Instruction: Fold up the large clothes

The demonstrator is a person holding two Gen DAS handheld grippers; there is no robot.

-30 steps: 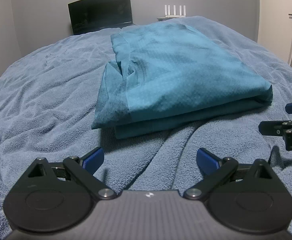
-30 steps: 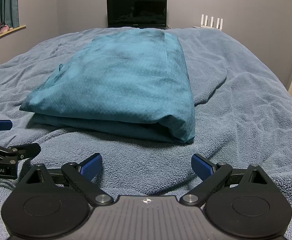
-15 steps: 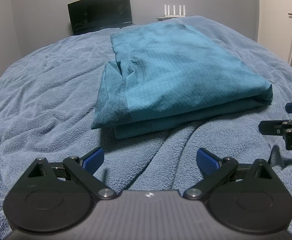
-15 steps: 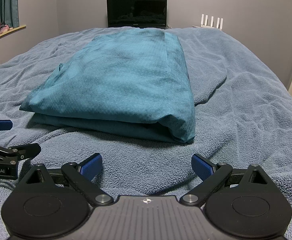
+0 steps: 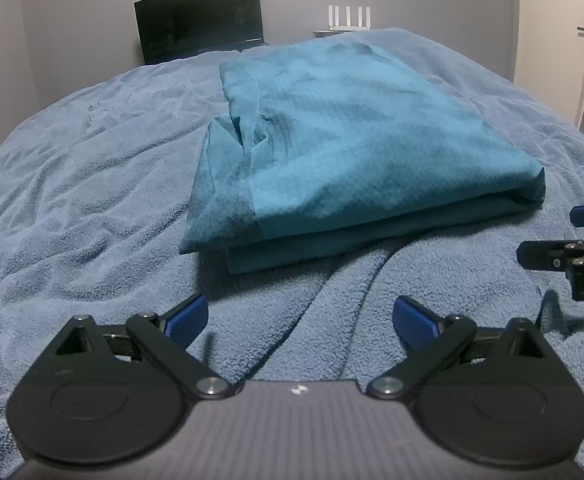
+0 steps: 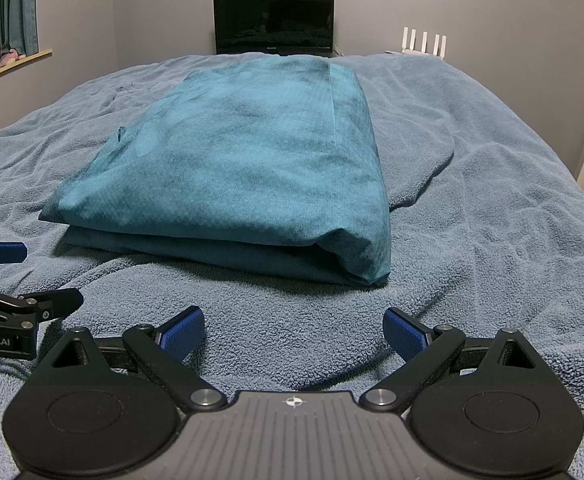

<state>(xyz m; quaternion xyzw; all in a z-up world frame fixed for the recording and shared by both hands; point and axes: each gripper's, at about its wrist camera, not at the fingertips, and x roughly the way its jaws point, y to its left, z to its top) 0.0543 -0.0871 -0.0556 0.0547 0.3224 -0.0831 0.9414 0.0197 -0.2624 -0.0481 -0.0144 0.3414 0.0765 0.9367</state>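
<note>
Blue blanket (image 6: 491,208) under folded teal garment (image 6: 244,168); curtain (image 6: 8,4) only right view; left gripper (image 5: 299,316), right gripper (image 6: 293,326) both spread, empty.

Dim, cool indoor light — soft shadows, no glare; sharp centre, fisheye bending and dark corners.

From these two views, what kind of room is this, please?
Most likely a bedroom: a folded teal garment lies on a wide bed blanket, with a dark monitor and white router by the wall.
</note>
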